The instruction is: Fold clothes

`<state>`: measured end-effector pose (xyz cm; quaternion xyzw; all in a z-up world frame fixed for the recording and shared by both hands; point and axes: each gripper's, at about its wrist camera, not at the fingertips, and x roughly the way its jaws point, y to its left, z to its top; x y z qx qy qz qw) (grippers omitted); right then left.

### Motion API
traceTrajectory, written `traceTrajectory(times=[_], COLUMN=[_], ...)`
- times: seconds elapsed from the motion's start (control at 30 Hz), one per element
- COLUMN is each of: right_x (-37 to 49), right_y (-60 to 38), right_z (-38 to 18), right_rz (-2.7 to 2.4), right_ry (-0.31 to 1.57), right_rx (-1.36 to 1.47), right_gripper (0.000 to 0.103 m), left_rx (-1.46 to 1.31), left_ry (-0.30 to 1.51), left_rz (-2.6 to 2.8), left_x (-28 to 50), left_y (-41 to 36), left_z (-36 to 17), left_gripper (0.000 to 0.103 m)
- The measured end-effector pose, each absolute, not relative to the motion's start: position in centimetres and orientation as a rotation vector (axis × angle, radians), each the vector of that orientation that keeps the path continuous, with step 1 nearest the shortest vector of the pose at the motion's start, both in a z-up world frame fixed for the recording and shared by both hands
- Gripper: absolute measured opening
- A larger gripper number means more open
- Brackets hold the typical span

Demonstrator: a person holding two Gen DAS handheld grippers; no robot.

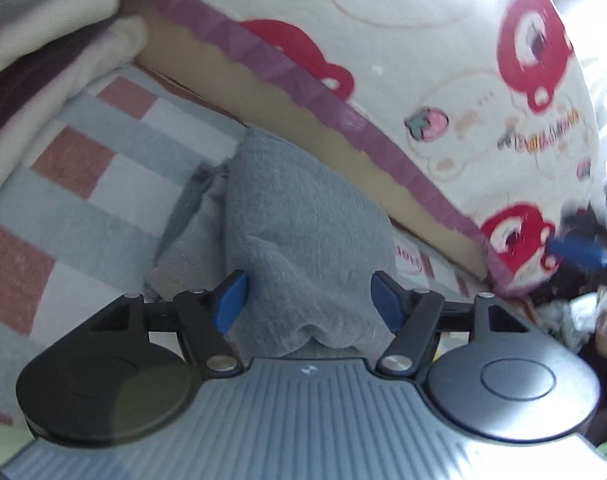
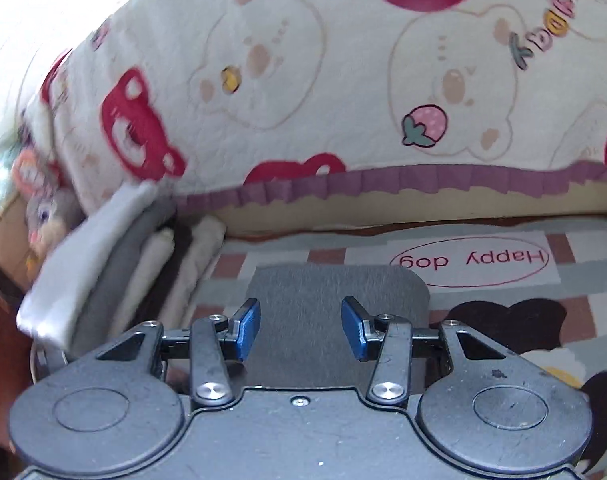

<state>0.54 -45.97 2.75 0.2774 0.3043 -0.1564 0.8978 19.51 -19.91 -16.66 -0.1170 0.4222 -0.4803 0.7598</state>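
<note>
Left wrist view, folded grey fleecy garment [image 1: 303, 240] between parted left tongs [image 1: 308, 300], right tongs [image 2: 300, 328] parted, nothing gripped

L tool [image 1: 307, 300] jaws apart; R tool [image 2: 300, 328] jaws apart.

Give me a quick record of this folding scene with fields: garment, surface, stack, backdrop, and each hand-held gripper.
garment: grey folded cloth lying on the checked sheet
surface: checked sheet, pink, green and white, printed "Happy dog"
stack: folded clothes piled at the left in the right wrist view
backdrop: bear-print blanket with purple frill
left hand-held gripper: open, grey cloth between the jaws, pads not pressing
right hand-held gripper: open above the grey cloth
</note>
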Motion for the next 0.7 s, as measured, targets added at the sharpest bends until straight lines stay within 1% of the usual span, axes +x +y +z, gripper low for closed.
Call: traceTrajectory(times=[0.07,0.13,0.2,0.23,0.3,0.37,0.4,0.43,0.5,0.6,0.63,0.7], right_x=[1.6,3.3,4.9,5.9,8.3,10.4,11.2,12.0,13.1,12.4,11.9,11.0], right_y=[-45.1,-43.3,-41.9,-41.5,-40.9,-41.8,-42.5,-43.2,-44.3,-45.5,-46.0,-47.2], right_z=[2.0,0.3,-1.2,-1.7,-2.4,-3.2,-3.7,-4.1,-4.9,-6.1,-6.6,-7.9], right_rz=[-0.282,-0.209,-0.182,-0.177,-0.142,-0.053,-0.011,0.024,0.075,0.09,0.082,0.041], right_ry=[0.589,0.587,0.546,0.541,0.563,0.574,0.559,0.555,0.564,0.568,0.57,0.595], right_rx=[0.62,0.588,0.508,0.442,0.322,0.344,0.373,0.377,0.336,0.242,0.233,0.257], right_gripper=[0.051,0.051,0.05,0.051,0.051,0.051,0.051,0.051,0.051,0.051,0.051,0.051], left_rx=[-0.248,-0.298,-0.363,-0.395,-0.431,-0.476,-0.525,-0.558,-0.571,-0.416,-0.385,-0.383], left_ry=[0.95,0.999,1.044,1.066,1.088,1.096,1.088,1.066,0.985,0.827,0.808,0.833], left_rz=[-1.017,-0.979,-0.957,-0.948,-0.937,-0.913,-0.905,-0.909,-0.94,-0.96,-0.955,-0.914], left_x=[19.8,20.2,20.3,20.3,20.0,19.9,20.1,20.2,20.1,19.3,19.4,20.6], left_y=[-20.5,-20.5,-20.2,-20.0,-19.7,-19.1,-18.6,-18.1,-17.5,-18.8,-19.4,-20.5], left_z=[-17.2,-17.9,-18.9,-19.5,-20.7,-21.5,-21.5,-21.3,-19.8,-17.7,-17.4,-17.7], left_gripper=[0.069,0.069,0.071,0.072,0.073,0.072,0.06,0.027,0.021,0.019,0.019,0.019])
